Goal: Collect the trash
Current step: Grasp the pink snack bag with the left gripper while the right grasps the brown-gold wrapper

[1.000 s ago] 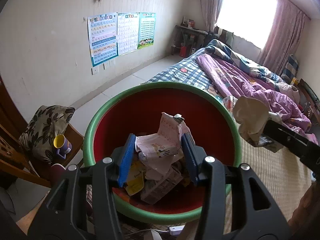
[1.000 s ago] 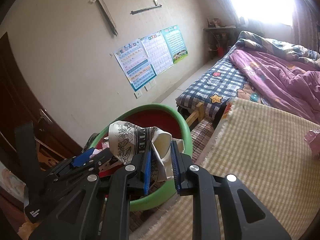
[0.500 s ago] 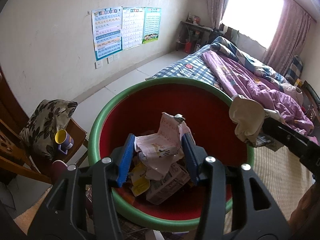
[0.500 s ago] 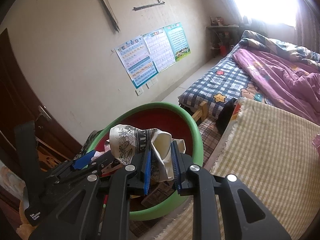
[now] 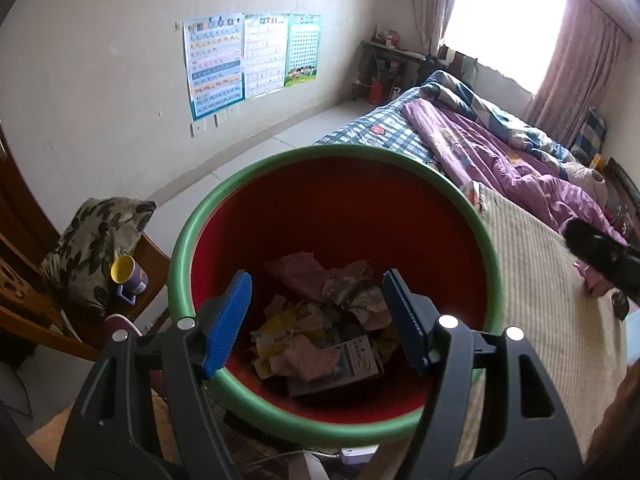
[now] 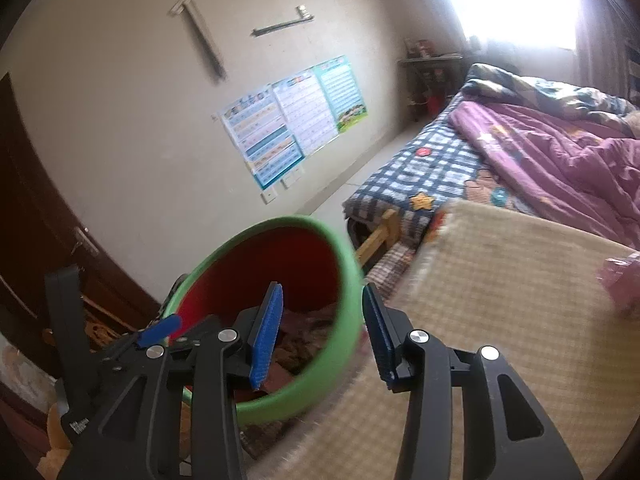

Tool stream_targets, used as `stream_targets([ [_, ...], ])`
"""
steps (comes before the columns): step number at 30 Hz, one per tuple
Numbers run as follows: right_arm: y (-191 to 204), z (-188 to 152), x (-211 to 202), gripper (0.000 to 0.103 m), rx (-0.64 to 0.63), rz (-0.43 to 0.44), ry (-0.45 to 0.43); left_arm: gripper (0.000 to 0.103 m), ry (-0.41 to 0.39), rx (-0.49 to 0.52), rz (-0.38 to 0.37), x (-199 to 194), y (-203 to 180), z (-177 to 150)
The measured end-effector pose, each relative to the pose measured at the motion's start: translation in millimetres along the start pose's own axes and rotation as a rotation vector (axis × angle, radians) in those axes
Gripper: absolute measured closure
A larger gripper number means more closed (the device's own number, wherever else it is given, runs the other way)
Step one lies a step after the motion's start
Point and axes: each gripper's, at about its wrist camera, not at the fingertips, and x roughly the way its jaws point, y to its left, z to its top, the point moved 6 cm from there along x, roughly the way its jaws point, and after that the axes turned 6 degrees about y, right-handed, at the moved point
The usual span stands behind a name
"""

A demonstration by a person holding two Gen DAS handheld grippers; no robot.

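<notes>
A red bin with a green rim stands by the bed. Crumpled paper and packets, the trash, lie at its bottom. My left gripper hangs over the bin, its jaws opening with nothing between the blue pads. My right gripper straddles the bin's near rim, jaws opening and empty; the patterned cloth has gone from it, and dark crumpled trash shows inside the bin. The right gripper's black tip shows at the right of the left wrist view. The left gripper shows at the lower left of the right wrist view.
A bed with a checked straw mat and purple quilt lies to the right. A pink scrap rests on the mat. A wooden chair with a cushion and yellow-lined mug stands left of the bin. A white power strip lies below it.
Both grippers opened. The crumpled paper dropped from the left gripper into the bin, and the patterned cloth left the right gripper. The right gripper drew back towards the mat.
</notes>
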Motion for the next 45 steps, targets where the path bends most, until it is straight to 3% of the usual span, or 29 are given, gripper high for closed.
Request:
stream_targets([
  [5, -66.3, -9.5, -46.1, 0.055, 0.052, -0.117, -0.047, 0.038, -0.025, 0.030, 0.002, -19.3, -21.6, -3.1],
  [11, -182.8, -37.8, -113.6, 0.055, 0.209, -0.308, -0.084, 0.038, -0.035, 0.110, -0.049, -40.9, -76.7, -16.8],
  [16, -278.1, -59.3, -175.6, 0.053, 0.356, -0.466, -0.135, 0.035, -0.049, 0.179, -0.131, -60.1, -134.9, -25.6],
  [18, -309.2, -63.7, -189.0, 0.043, 0.387, -0.530, -0.135, 0.034, -0.053, 0.209, -0.180, -68.3, -164.1, -27.2],
  [20, -332.1, -66.2, -192.4, 0.039, 0.418, -0.549, -0.135, 0.032, -0.065, 0.255, -0.229, -74.6, -195.7, -24.9],
  [26, -389.9, -72.0, -166.3, 0.034, 0.500, -0.547, -0.080, 0.016, -0.098, 0.432, -0.361, -76.1, -293.7, -10.4],
  [30, -409.7, -82.0, -147.2, 0.034, 0.577, -0.503, -0.029, 0.013, -0.075, 0.558, -0.380, -49.1, -350.8, -4.8],
  [31, -411.5, -84.5, -143.1, 0.035, 0.588, -0.479, -0.023, 0.013, -0.057, 0.596, -0.380, -37.8, -365.9, -6.1],
  [33, -409.9, -86.6, -139.5, 0.049, 0.594, -0.452, -0.018, 0.013, -0.030, 0.658, -0.382, -21.1, -388.9, -12.4],
  [36, -407.1, -87.8, -142.6, 0.049, 0.616, -0.394, -0.044, 0.013, 0.028, 0.707, -0.385, 9.9, -413.0, -20.7],
  [40, -398.0, -88.0, -152.9, 0.049, 0.625, -0.348, -0.076, 0.014, 0.132, 0.698, -0.388, 53.5, -431.2, -27.7],
  [43, -391.2, -86.6, -154.6, 0.049, 0.620, -0.334, -0.079, 0.023, 0.215, 0.684, -0.387, 80.0, -437.2, -33.3],
  [45, -385.8, -85.9, -155.8, 0.049, 0.611, -0.330, -0.081, 0.043, 0.261, 0.664, -0.393, 90.3, -437.8, -34.6],
])
